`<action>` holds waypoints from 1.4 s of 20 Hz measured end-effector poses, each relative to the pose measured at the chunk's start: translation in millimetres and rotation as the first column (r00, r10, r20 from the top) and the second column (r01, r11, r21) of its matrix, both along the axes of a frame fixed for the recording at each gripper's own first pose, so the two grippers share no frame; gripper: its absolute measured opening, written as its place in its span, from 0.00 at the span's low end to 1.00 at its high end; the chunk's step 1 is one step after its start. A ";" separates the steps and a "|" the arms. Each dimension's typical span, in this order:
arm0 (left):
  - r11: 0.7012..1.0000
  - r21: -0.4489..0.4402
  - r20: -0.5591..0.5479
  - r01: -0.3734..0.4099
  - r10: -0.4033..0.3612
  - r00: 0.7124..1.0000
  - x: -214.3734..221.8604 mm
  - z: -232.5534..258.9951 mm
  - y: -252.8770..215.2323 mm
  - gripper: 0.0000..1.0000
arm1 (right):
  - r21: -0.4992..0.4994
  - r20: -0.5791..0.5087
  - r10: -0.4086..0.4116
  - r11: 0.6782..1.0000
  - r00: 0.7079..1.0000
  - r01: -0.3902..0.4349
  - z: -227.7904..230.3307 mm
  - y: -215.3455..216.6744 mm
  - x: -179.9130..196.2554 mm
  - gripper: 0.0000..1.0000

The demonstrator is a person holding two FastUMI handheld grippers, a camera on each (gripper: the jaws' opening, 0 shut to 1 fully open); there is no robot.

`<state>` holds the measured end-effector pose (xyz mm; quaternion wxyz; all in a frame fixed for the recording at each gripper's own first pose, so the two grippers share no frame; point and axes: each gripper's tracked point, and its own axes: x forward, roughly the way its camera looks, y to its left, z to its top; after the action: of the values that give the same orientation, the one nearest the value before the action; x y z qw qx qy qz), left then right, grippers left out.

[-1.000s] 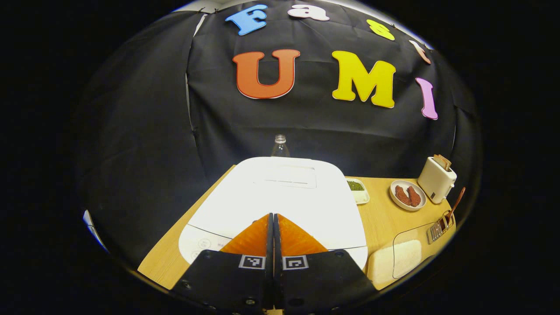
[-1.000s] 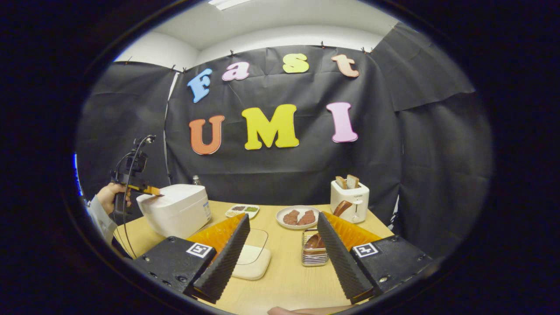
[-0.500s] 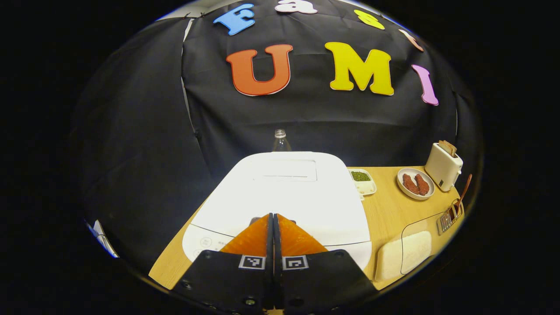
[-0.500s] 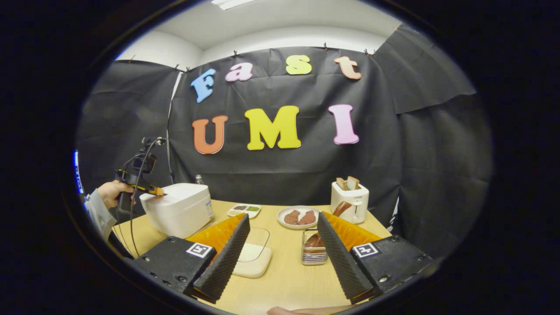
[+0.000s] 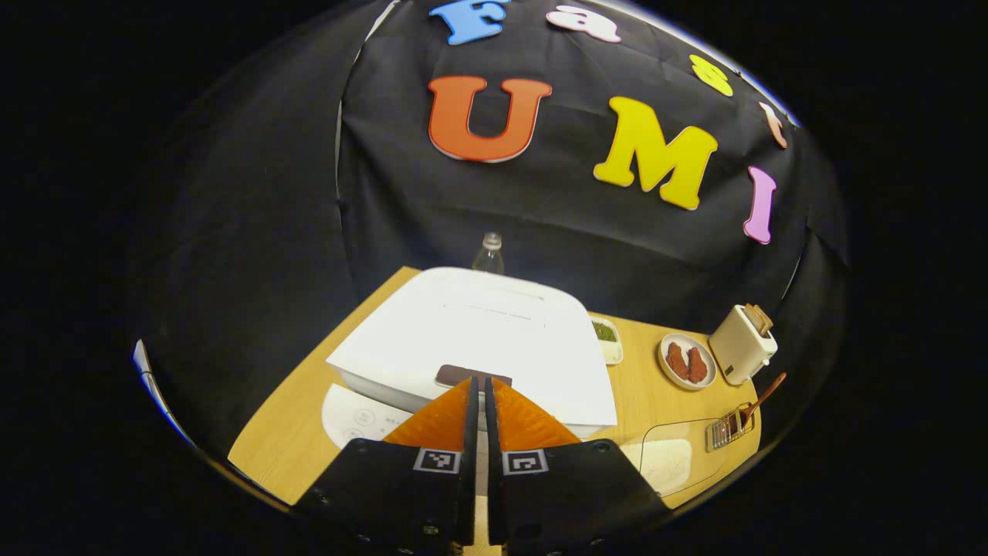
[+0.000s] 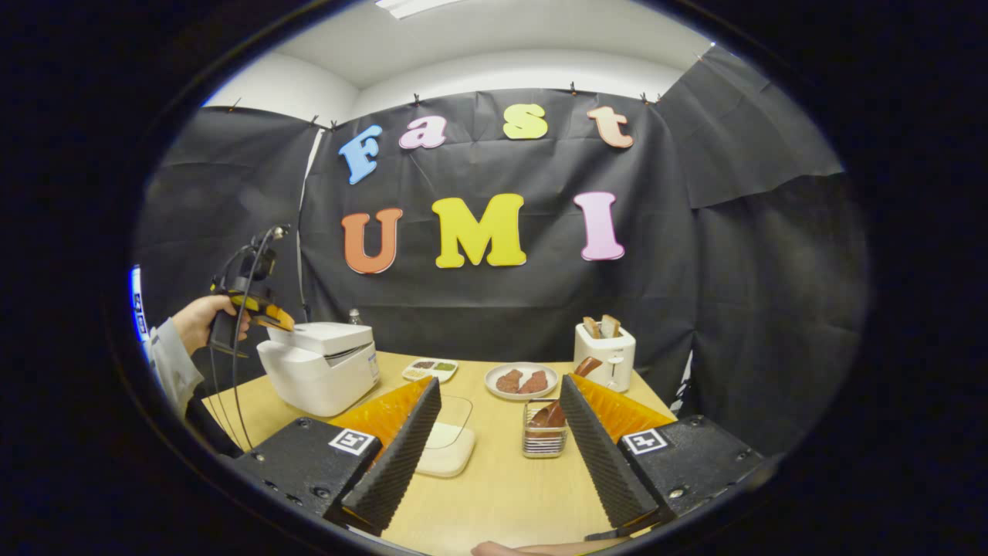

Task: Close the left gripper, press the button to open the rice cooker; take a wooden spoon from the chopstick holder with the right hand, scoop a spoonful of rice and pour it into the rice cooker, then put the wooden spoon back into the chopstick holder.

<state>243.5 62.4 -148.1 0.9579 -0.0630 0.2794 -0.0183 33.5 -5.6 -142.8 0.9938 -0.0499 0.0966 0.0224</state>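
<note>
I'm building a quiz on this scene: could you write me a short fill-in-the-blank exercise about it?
1. The left claw is ____.
2. The cooker has its lid slightly ____.
3. The spoon stands in the wire ____.
4. The right claw is ____ and holds nothing.

Missing words: shut; open; holder; open

- You face a black cloth wall (image 6: 494, 309) that hangs in creased panels across the back and folds round both sides.
- Above the cloth you see a white wall (image 6: 509, 66) and white ceiling (image 6: 478, 31) with a ceiling light (image 6: 405, 6) at the top edge.
- Your light wooden surface (image 6: 494, 486) stands against the cloth.
</note>
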 end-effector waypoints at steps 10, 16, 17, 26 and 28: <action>0.998 0.035 0.122 0.048 -0.052 0.991 -75.2 55.0 -16.3 0.96 | -0.024 0.044 -0.031 0.999 0.999 0.032 19.5 -15.1 -14.9 1.00; 0.996 -0.006 0.302 0.089 -0.083 0.950 -115.4 85.9 -35.4 0.95 | -0.006 0.033 -0.068 0.998 0.997 0.068 10.4 -29.1 7.7 1.00; 0.994 -0.011 0.322 0.107 -0.098 0.942 -124.6 85.5 -41.7 0.94 | -0.004 0.028 -0.072 0.997 0.997 0.072 6.0 -31.1 12.6 1.00; 0.990 0.064 0.436 0.127 -0.142 0.888 -187.8 62.8 -53.8 0.94 | 0.022 -0.026 -0.122 0.992 0.992 0.123 -36.6 -65.2 94.5 0.98; 0.994 0.051 0.464 0.092 -0.106 0.880 -196.9 61.8 -47.9 0.94 | 0.024 -0.051 -0.147 0.989 0.988 0.148 -50.8 -78.5 120.8 1.00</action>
<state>46.6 14.5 -86.3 0.9955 -0.0291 0.0444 -0.0780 154.3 -84.2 -193.6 0.9907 -0.0284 0.1242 -0.0486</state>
